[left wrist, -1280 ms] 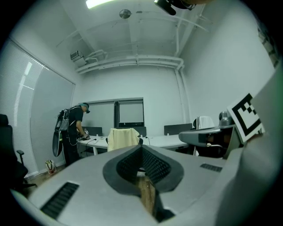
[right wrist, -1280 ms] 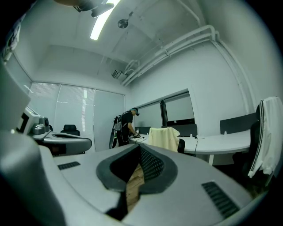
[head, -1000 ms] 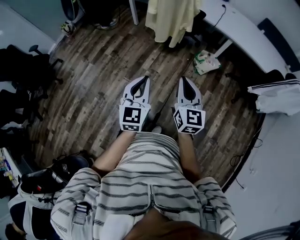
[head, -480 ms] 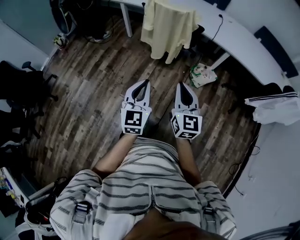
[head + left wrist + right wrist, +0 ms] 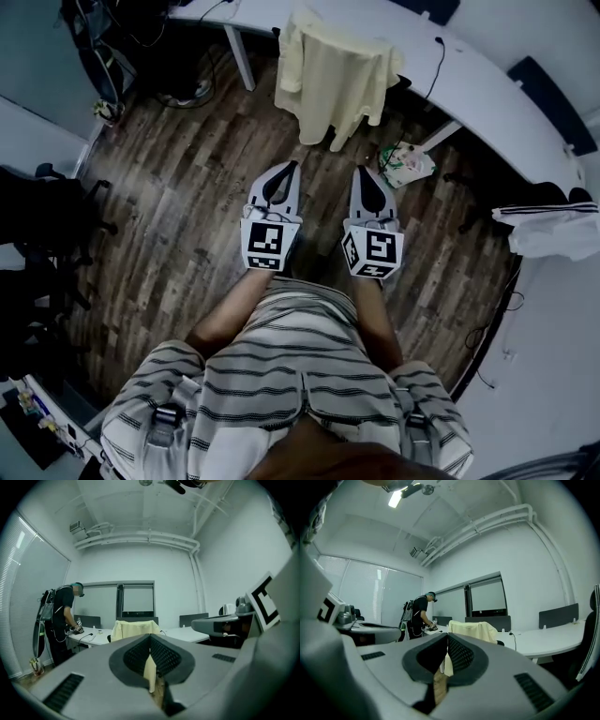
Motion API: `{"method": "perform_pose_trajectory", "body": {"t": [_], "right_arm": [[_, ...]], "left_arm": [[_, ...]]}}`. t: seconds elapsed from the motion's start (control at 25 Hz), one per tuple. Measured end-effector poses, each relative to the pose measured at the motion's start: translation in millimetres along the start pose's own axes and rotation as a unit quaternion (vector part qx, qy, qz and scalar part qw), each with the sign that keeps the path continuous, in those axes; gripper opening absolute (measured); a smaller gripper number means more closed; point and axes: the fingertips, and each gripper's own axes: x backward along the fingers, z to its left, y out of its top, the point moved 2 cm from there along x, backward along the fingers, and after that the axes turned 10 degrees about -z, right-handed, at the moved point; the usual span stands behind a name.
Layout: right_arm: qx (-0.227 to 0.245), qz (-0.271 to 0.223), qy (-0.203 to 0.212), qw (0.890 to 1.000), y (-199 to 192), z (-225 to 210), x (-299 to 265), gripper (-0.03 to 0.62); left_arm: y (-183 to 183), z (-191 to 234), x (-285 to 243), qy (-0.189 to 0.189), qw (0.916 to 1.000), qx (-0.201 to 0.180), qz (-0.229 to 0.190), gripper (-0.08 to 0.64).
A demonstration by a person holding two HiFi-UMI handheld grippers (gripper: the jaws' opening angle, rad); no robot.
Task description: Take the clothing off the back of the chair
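Observation:
A pale yellow garment (image 5: 333, 80) hangs over the back of a chair by the white desk, at the top of the head view. It covers most of the chair. My left gripper (image 5: 292, 168) and right gripper (image 5: 360, 173) are held side by side over the wooden floor, pointing level at the garment and well short of it. Both are shut with nothing between the jaws. The left gripper view shows the garment (image 5: 134, 629) straight ahead beyond the left gripper (image 5: 150, 637). In the right gripper view the garment (image 5: 474, 631) lies ahead, slightly right of the right gripper (image 5: 447, 637).
A long curved white desk (image 5: 487, 89) runs behind the chair. A plastic bag (image 5: 405, 162) lies on the floor to its right. Black office chairs (image 5: 47, 216) stand at the left, a white striped garment (image 5: 553, 220) at the right. A person (image 5: 63, 620) stands at the desk's left.
Both grippers and the person holding them have moved forward toward the chair. The yellow garment now sits lower and nearer in the head view. The jaws stay shut.

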Motion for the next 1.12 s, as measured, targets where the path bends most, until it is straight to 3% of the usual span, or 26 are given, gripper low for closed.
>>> {"method": "perform_pose_trajectory", "body": {"t": [0.56,1.12], "right_arm": [[-0.004,0.001,-0.07,0.998,2,3,-138,0.018],[0.005,0.031,-0.116,0.993,-19,-3,-202,0.02]], "left_arm": [[5,115,-105,-0.062,0.998,0.006,0.001,0.023],[-19,160,-172,-0.114,0.9929,0.025,0.025,0.023]]}}
